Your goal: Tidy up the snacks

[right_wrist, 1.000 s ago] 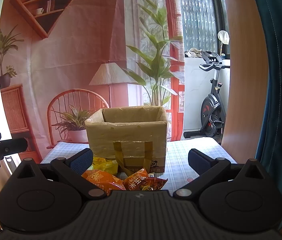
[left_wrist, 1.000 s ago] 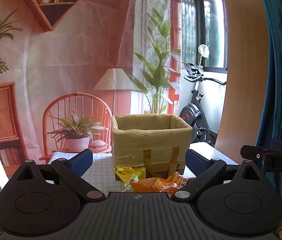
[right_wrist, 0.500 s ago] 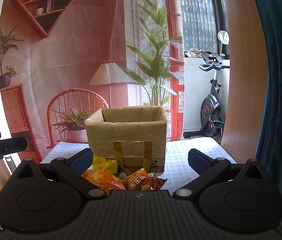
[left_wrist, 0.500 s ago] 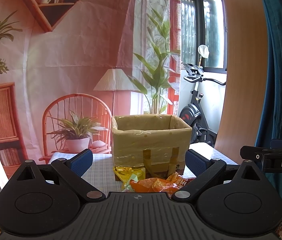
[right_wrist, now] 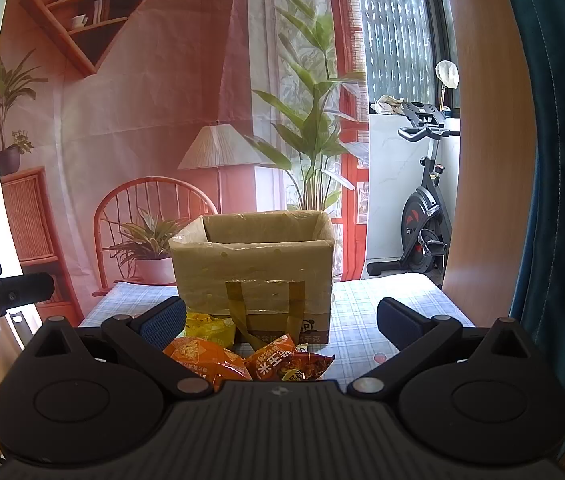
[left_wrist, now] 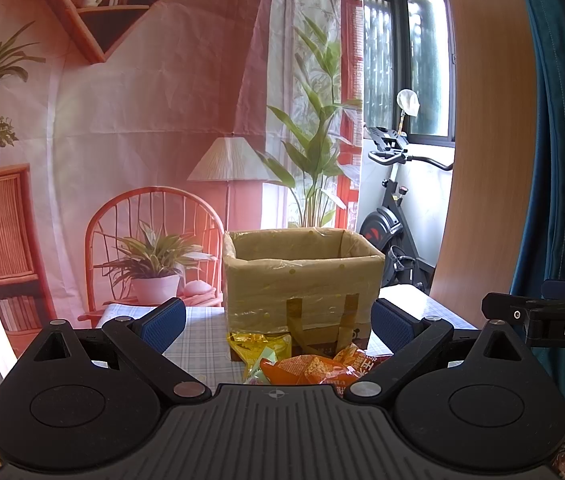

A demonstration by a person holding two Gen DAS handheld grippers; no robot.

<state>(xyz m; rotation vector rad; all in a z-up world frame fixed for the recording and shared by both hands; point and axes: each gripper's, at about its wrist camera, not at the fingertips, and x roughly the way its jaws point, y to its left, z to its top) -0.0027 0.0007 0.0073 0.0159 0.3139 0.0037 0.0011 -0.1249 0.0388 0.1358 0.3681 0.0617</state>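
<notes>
An open cardboard box [left_wrist: 302, 276] [right_wrist: 252, 272] stands on a checked tablecloth [right_wrist: 366, 320]. In front of it lie snack bags: a yellow bag [left_wrist: 258, 344] [right_wrist: 208, 326], an orange bag [left_wrist: 302, 368] [right_wrist: 202, 354] and a red-orange bag [right_wrist: 286, 362] [left_wrist: 358, 360]. My left gripper [left_wrist: 278, 322] is open and empty, short of the snacks. My right gripper [right_wrist: 280, 318] is open and empty too, the same distance back. Each gripper's side shows in the other's view.
A printed backdrop with a chair, lamp and plants hangs behind the table. An exercise bike [right_wrist: 422, 208] stands at the right, beside a wooden post [right_wrist: 482, 140] and a blue curtain [right_wrist: 562, 160].
</notes>
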